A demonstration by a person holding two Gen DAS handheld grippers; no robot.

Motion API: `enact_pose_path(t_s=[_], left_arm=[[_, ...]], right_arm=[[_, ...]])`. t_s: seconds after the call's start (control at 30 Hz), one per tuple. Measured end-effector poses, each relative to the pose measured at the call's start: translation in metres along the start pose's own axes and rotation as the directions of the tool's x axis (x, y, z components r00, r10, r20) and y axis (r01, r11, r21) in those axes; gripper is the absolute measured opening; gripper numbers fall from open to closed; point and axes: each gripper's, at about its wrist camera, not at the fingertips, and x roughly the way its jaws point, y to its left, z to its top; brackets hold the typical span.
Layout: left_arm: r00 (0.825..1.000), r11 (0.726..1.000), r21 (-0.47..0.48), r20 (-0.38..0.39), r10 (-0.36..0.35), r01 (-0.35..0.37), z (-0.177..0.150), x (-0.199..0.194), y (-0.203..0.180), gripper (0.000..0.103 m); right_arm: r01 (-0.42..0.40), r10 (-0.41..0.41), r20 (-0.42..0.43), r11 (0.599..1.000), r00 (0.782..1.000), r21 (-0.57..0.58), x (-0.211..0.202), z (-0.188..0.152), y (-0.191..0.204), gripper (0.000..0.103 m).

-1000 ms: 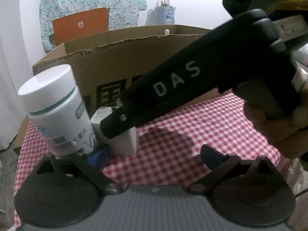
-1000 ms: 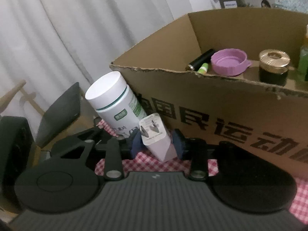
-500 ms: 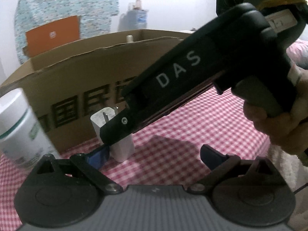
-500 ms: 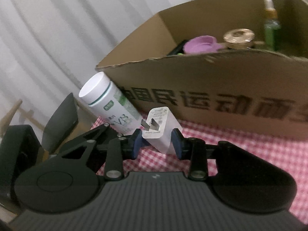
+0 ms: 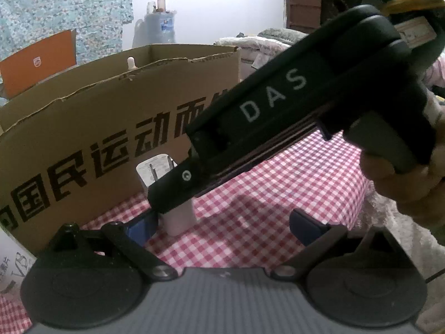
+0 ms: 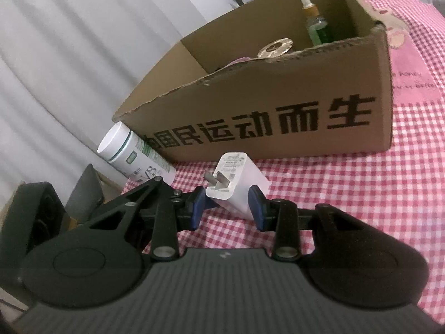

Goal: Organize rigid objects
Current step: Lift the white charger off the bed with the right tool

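A white charger plug point(image 6: 236, 186) with two metal prongs sits between the blue pads of my right gripper point(image 6: 226, 208), which is shut on it, low over the checked cloth in front of the cardboard box point(image 6: 278, 97). The left wrist view shows the same charger point(image 5: 178, 217) under the right tool's black finger. My left gripper point(image 5: 222, 226) hangs open with nothing between its pads, just in front of the charger. A white pill bottle point(image 6: 133, 158) stands at the box's left front corner, and only its edge point(image 5: 11, 267) shows in the left wrist view.
Inside the box stand a green dropper bottle point(image 6: 317, 27) and a gold-lidded jar point(image 6: 275, 47). A red-and-white checked cloth point(image 6: 361, 194) covers the surface. A white curtain point(image 6: 69, 55) hangs on the left. A person's hand point(image 5: 403, 181) grips the right tool.
Both grippers have slid right along the box front. The charger, still in the right grip, has left the pill bottle's side. The bottle has dropped to the left edge.
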Motion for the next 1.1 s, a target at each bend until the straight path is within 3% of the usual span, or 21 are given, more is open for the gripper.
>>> enact_pose_path(t_s=[0.3,0.4,0.83,1.1], left_arm=[[0.998,0.997,-0.033,-0.02,0.065,-0.065,0.017,0.003,0.014,0.096],[0.997,0.996,-0.049,-0.035,0.075,-0.077,0.021,0.007,0.018,0.088],[0.993,0.991,-0.082,-0.056,0.1,-0.104,0.032,0.021,0.031,0.056],[0.993,0.992,-0.073,-0.064,0.097,-0.101,0.033,0.02,0.028,0.05]], right_arm=[[-0.041,0.04,0.031,0.998,0.999,0.05,-0.011,-0.002,-0.01,0.036],[-0.061,0.058,0.038,0.996,0.998,0.059,-0.011,-0.001,-0.011,0.043],[-0.098,0.096,0.024,0.989,0.995,0.109,-0.005,0.0,-0.015,0.048],[-0.103,0.1,0.026,0.984,0.995,0.144,-0.008,-0.005,-0.015,0.05]])
